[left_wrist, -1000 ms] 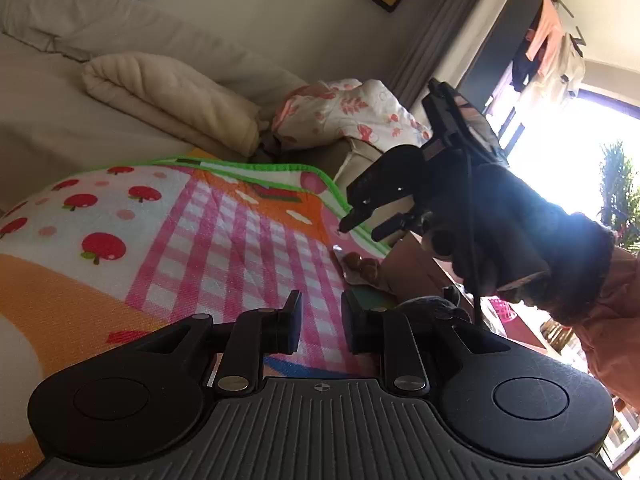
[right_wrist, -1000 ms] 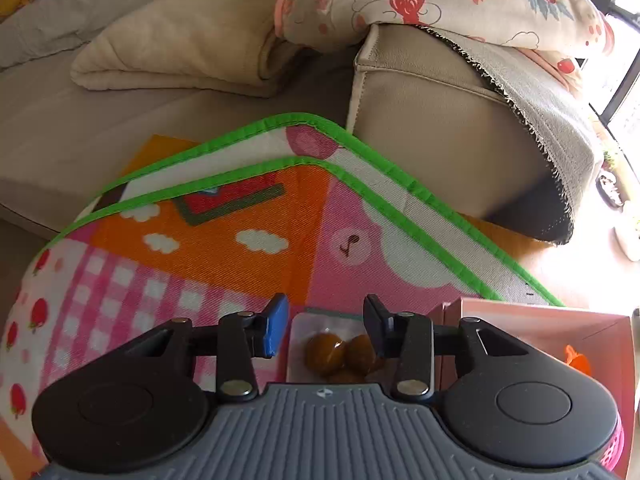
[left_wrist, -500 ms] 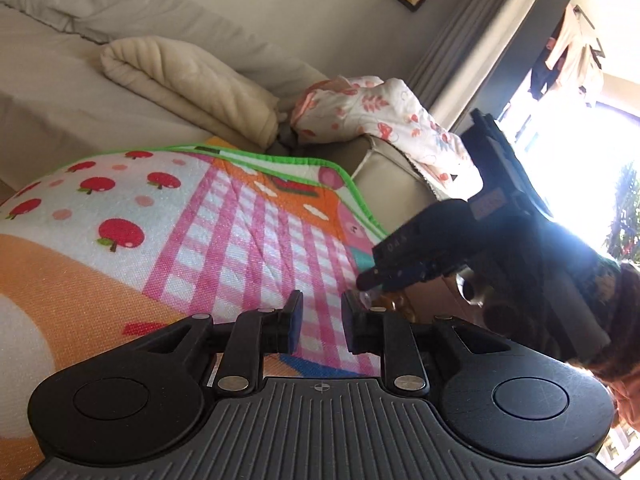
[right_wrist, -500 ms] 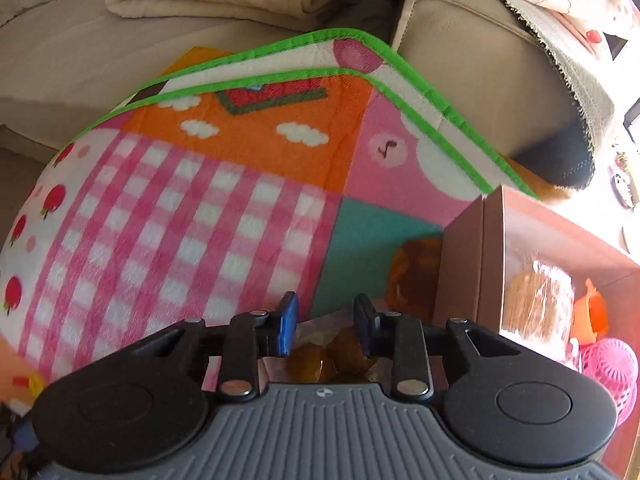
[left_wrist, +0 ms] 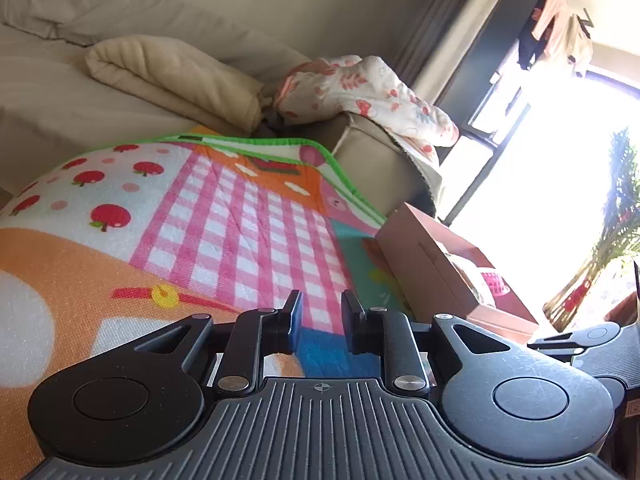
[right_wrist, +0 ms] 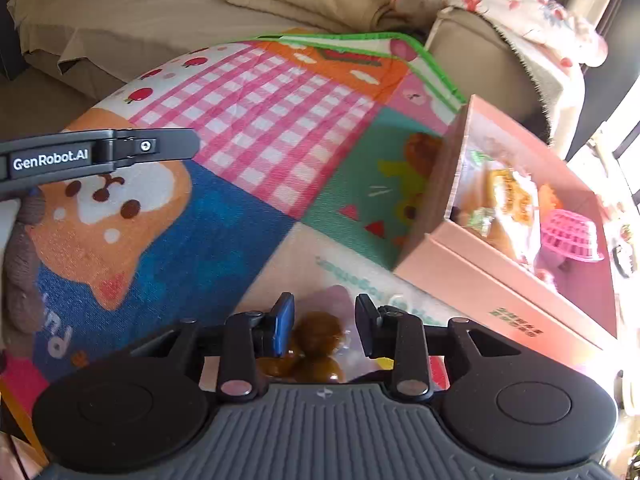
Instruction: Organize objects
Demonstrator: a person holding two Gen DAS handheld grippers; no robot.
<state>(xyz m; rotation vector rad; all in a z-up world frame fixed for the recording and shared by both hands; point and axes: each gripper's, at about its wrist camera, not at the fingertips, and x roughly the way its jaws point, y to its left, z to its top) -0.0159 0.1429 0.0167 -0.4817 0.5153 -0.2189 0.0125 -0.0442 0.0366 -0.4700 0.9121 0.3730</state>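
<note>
pink box point(right_wrist: 472, 264), pink-checked mat point(right_wrist: 256, 92)

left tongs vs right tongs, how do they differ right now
The left tongs have nothing between their pads and sit over the play mat. The right tongs are spread wider, and a clear packet of brown round snacks lies between them, beside the pink box. Both are black, with a blue pad, and open.
</note>
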